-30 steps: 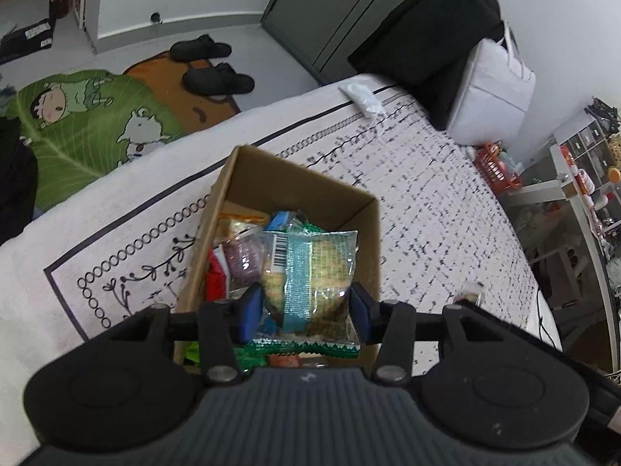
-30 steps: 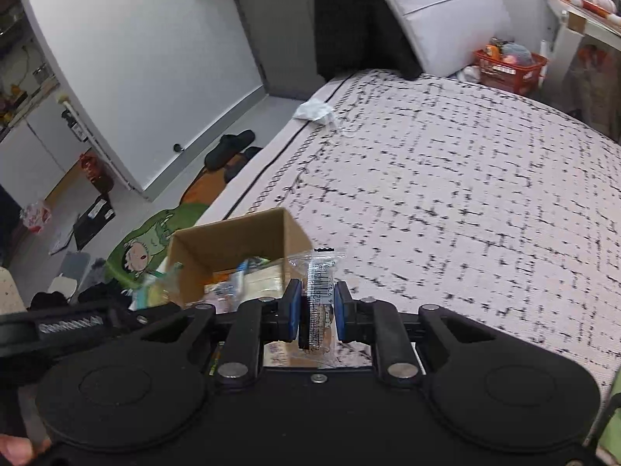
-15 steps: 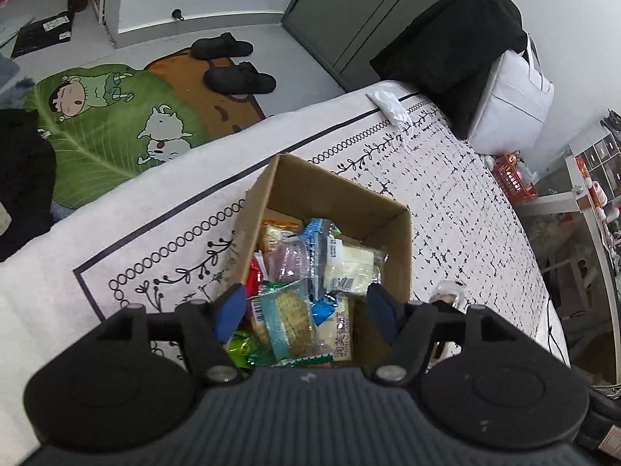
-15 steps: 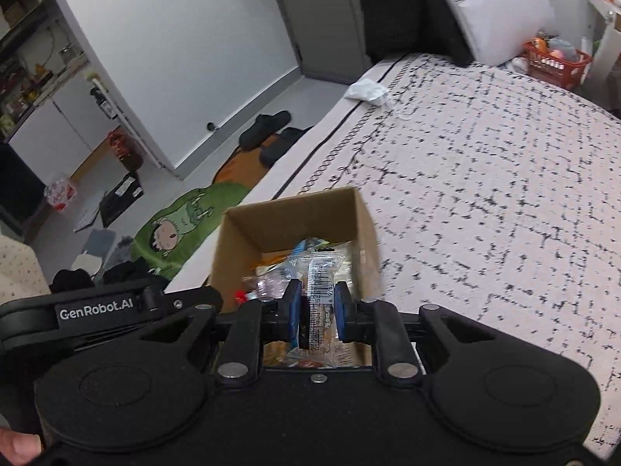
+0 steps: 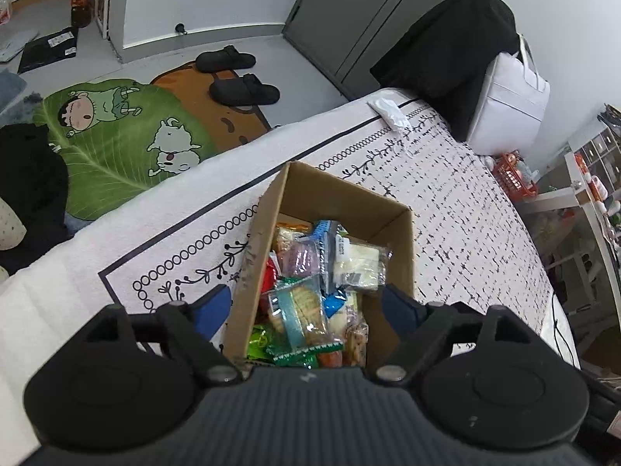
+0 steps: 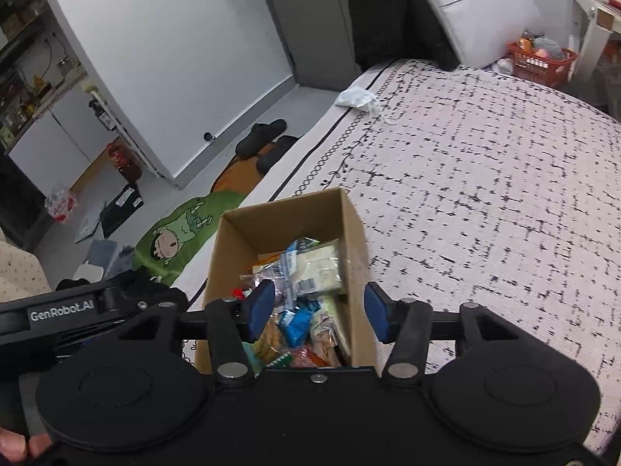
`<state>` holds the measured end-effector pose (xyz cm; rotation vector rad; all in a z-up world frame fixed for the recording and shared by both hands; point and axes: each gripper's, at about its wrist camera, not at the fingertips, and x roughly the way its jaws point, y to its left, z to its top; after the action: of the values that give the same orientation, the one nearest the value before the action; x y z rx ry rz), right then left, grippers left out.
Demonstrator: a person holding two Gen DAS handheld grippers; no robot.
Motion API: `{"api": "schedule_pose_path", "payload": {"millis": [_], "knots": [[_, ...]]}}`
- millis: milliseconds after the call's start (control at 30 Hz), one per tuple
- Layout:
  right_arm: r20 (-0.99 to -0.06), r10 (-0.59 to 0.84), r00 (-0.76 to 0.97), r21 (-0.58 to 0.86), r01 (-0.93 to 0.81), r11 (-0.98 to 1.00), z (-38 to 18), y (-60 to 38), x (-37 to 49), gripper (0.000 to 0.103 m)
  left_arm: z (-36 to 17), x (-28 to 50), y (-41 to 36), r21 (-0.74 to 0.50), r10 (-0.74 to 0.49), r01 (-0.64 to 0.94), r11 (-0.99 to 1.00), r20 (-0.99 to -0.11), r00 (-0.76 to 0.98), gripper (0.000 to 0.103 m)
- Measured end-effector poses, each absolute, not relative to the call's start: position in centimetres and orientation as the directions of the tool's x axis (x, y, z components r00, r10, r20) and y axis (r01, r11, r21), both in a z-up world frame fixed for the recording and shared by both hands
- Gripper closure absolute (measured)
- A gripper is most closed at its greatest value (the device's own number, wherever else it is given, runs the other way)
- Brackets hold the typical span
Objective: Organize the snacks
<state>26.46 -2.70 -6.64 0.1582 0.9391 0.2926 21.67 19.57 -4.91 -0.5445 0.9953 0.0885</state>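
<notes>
Both the left gripper and right gripper hang wide open and empty above the cardboard box. Standing near the bed's edge, heaped with snack packets, the box could tip if bumped.

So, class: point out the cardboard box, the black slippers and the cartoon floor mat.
cardboard box point(image 5: 330, 194), left wrist view, inner face of the far wall.
black slippers point(image 5: 244, 91), left wrist view, strap of the nearer slipper.
cartoon floor mat point(image 5: 104, 147), left wrist view, green leaf area.
</notes>
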Motion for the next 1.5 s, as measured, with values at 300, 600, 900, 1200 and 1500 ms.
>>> {"api": "schedule_pose_path", "payload": {"millis": [300, 600, 900, 1200, 1500], "knots": [[-0.750, 0.307, 0.586, 0.271, -0.151, 0.951, -6.3, -5.4, 24.6, 0.040, -3.7, 19.7, 18.0, -0.383, -0.167, -0.262, 0.886, -0.789, 0.591, 0.003], [-0.712, 0.299, 0.635, 0.276, -0.139, 0.951, -5.1, -8.2, 22.2, 0.017, -2.2, 17.2, 16.2, -0.342, -0.144, -0.215, 0.915, -0.773, 0.618, 0.000], [-0.657, 0.304, 0.690, 0.283, -0.148, 0.948, -3.7, -11.0, 19.5, 0.004, -0.6, 14.6, 14.3, -0.299, -0.110, -0.185, 0.936, -0.749, 0.653, 0.000], [-0.617, 0.307, 0.725, 0.273, -0.168, 0.947, -2.5, -13.0, 16.7, 0.000, 0.7, 12.0, 12.3, -0.256, -0.091, -0.148, 0.955, -0.731, 0.677, 0.000], [-0.585, 0.311, 0.749, 0.244, -0.203, 0.948, -1.4, -14.4, 13.6, 0.000, 1.8, 9.4, 10.8, -0.223, -0.071, -0.121, 0.967, -0.695, 0.715, 0.000]]}}
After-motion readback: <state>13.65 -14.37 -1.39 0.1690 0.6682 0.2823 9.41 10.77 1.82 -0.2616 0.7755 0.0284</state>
